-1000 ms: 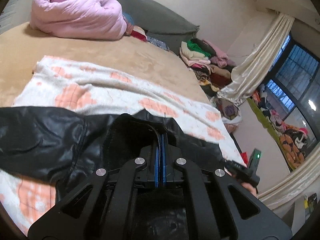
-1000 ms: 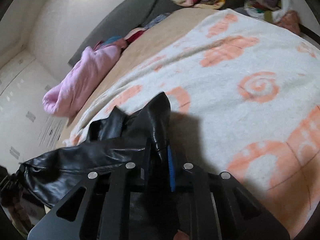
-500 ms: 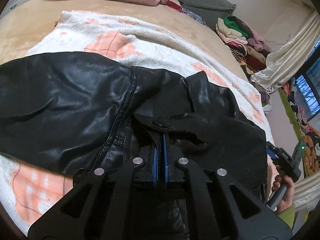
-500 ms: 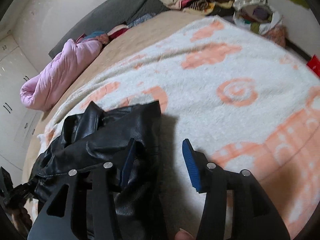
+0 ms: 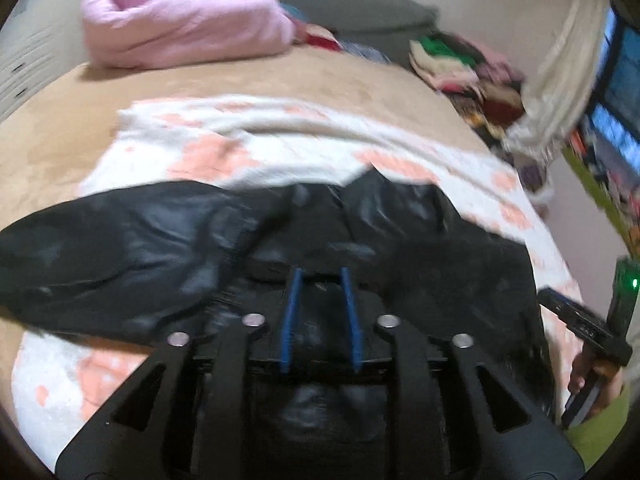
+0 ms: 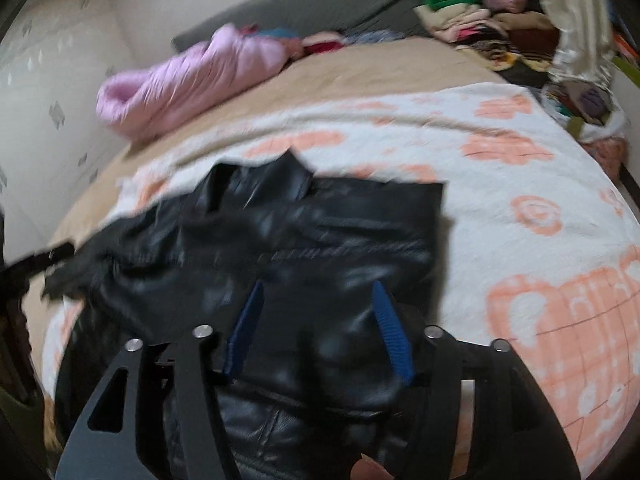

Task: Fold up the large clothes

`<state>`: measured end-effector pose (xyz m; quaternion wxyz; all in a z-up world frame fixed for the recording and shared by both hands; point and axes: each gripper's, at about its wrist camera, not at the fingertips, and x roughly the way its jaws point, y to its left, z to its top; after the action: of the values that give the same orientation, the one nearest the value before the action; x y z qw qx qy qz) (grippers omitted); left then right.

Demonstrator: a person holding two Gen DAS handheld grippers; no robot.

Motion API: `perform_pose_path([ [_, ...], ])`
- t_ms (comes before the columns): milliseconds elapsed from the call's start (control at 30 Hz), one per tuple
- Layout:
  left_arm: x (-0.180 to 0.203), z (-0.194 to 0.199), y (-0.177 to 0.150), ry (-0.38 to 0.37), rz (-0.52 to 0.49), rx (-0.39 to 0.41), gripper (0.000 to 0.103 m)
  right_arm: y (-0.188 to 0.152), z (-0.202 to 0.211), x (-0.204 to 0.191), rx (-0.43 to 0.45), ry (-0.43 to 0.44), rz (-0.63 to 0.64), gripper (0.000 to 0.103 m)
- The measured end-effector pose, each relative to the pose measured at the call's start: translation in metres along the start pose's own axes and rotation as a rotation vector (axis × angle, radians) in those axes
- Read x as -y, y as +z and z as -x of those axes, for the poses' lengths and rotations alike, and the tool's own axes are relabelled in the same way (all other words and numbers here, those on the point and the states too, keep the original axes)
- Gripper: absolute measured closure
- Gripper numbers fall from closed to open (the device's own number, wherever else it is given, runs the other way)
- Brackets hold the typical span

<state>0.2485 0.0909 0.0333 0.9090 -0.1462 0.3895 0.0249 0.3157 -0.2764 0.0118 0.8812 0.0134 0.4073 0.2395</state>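
Left wrist view showed we had just released the black leather jacket [image 5: 168, 240] onto the blanket [image 5: 248, 152], left gripper [image 5: 320, 280] parted narrowly and right gripper [image 6: 316, 292] wide, finishing that placement.

We identify home bedroom: bed [image 5: 248, 80] with grey headboard [image 6: 320, 4], patterned blanket [image 6: 520, 208], pink duvet [image 5: 184, 24], clothes pile [image 6: 480, 20], curtain [image 5: 560, 64].

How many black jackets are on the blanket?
1. The black leather jacket lies spread on the white-and-orange blanket, just ahead of both open grippers.
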Motion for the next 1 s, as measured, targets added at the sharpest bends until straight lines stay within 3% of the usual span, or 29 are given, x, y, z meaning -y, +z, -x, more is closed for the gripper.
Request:
perform_pose_path([
  [67, 0.004, -0.019, -0.007, 0.033, -0.006, -0.045, 0.07, -0.005, -0.004, -0.011, -0.029, 0.006, 0.037, 0.035],
  [200, -0.007, -0.05, -0.024, 0.139, -0.014, -0.117, 0.068, -0.016, -0.01, -0.018, -0.068, -0.032, 0.071, 0.03],
  [300, -0.023, -0.066, -0.035, 0.122, 0.016, -0.16, 0.068, -0.023, -0.027, -0.012, -0.126, -0.127, 0.076, 0.03],
  [433, -0.029, -0.066, -0.039, 0.096, 0.029, -0.153, 0.068, -0.032, -0.044, -0.003, -0.16, -0.127, 0.035, 0.03],
  [567, -0.029, -0.054, -0.04, 0.067, 0.049, -0.137, 0.066, -0.034, -0.034, -0.009, -0.127, -0.141, 0.062, 0.029],
  [867, -0.011, -0.015, -0.042, 0.027, 0.032, -0.086, 0.025, -0.024, 0.009, -0.028, -0.003, -0.087, 0.073, 0.007],
  [1000, -0.011, -0.004, -0.041, 0.026, 0.033, -0.064, 0.009, -0.025, 0.021, -0.042, 0.034, -0.084, 0.098, 0.006],
])
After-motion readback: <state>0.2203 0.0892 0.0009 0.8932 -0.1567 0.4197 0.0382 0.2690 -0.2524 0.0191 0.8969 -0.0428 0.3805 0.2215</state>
